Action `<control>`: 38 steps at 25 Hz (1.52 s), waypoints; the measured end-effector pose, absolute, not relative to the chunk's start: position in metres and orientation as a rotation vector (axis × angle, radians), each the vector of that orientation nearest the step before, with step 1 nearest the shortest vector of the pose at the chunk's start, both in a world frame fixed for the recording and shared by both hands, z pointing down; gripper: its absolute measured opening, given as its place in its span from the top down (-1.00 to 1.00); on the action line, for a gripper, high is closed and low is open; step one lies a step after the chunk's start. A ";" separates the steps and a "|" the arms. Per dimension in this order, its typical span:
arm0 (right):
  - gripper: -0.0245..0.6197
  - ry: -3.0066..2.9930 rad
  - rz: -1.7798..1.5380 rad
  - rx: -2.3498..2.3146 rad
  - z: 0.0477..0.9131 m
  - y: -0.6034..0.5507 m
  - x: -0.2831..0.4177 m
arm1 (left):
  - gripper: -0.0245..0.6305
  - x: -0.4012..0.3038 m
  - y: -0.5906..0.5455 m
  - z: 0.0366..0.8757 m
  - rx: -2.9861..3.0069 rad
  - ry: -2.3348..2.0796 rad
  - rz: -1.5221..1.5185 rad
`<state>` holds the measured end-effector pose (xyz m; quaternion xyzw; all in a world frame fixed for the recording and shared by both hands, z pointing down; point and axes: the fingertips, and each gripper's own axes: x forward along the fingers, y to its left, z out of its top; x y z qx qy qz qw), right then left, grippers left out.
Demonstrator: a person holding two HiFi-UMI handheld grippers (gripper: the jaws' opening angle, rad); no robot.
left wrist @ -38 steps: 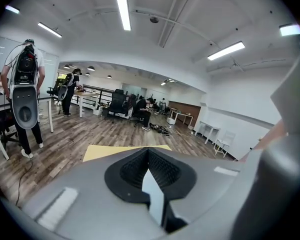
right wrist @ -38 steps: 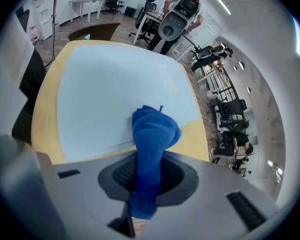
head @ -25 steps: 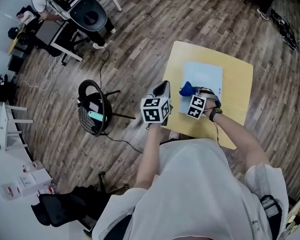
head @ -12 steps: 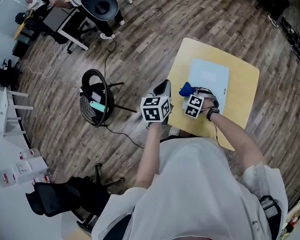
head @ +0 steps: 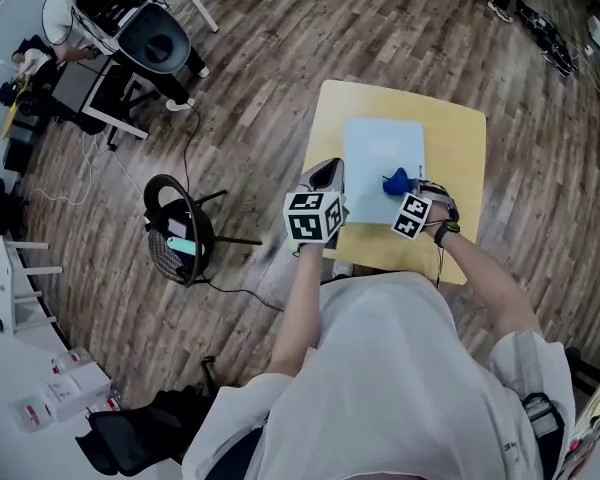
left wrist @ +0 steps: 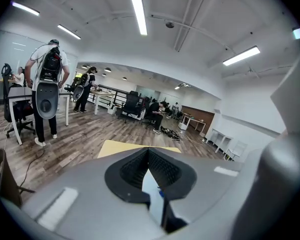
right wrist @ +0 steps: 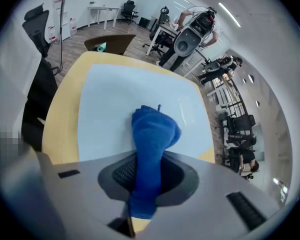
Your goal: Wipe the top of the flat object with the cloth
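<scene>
Blue cloth [right wrist: 152,134] clamped in right tongs [head: 416,186], its tip on the right part of pale flat board [head: 383,158]. Board lies on yellow surface [head: 460,158]. Left tongs [head: 328,172] closed, empty, at surface's left edge.

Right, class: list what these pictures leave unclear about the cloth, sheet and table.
Right gripper view: the cloth hides its own underside, so contact with the sheet is unclear.
Head view: the person's arms cover part of the table's near edge.
Head view: dirt on the sheet is too small.

Cloth [head: 397,181] over right side of flat object [head: 375,153] on table [head: 462,148]
</scene>
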<state>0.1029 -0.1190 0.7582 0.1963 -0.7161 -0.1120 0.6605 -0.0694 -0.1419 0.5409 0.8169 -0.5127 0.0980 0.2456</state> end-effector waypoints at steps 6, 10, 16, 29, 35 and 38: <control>0.72 -1.539 -0.187 0.498 0.759 -0.110 0.168 | 0.89 -0.040 -0.145 0.535 2.281 -1.329 0.291; 0.72 -1.532 -0.135 0.529 0.761 -0.104 0.181 | 0.89 -0.036 -0.145 0.536 2.293 -1.317 0.294; 0.72 -1.652 -0.158 0.569 0.737 -0.109 0.134 | 0.89 -0.056 -0.143 0.536 2.250 -1.374 0.275; 0.72 -1.828 -0.334 0.279 0.732 -0.097 -0.060 | 0.89 -0.163 -0.116 0.546 2.016 -1.623 0.201; 0.72 -1.774 -0.377 0.239 0.753 -0.092 -0.063 | 0.89 -0.171 -0.110 0.546 2.008 -1.649 0.154; 0.72 -1.769 -0.361 0.266 0.753 -0.092 -0.043 | 0.89 -0.166 -0.113 0.547 2.020 -1.636 0.153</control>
